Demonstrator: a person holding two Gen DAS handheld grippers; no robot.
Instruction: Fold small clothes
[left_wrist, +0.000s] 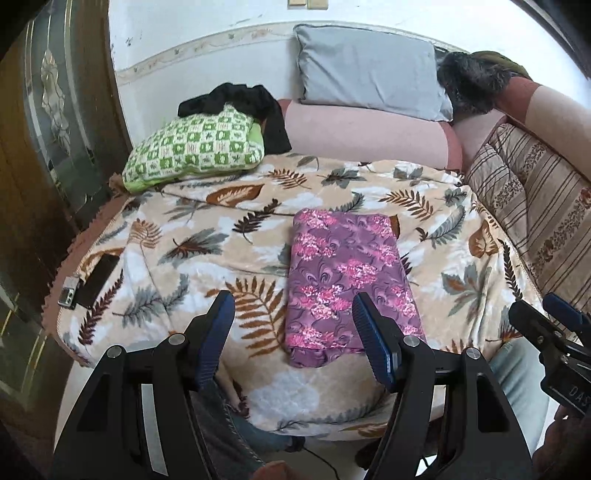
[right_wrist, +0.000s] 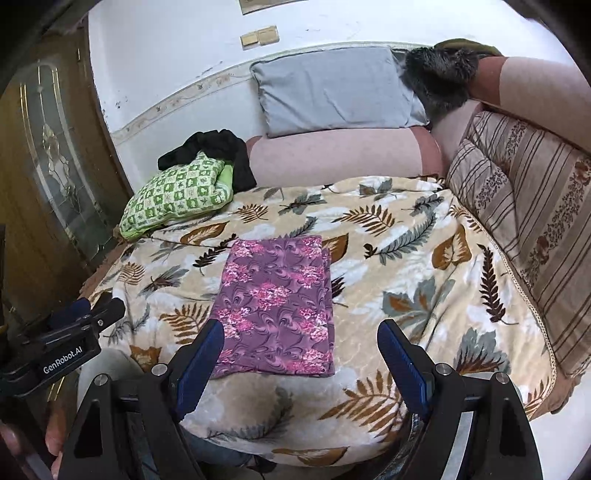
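Soft, even daylight, faint shadows; sharp centre, strong fisheye bending and dark corners

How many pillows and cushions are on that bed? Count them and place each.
3: a green checked pillow at the far left, a grey pillow against the wall, a striped cushion along the right. The dark clothing may hide more.

"GenRobot.AI" in white on the left claw (right_wrist: 107, 308) body, right wrist view. Partial "DAS" on the right claw (left_wrist: 546, 314) body, left wrist view.
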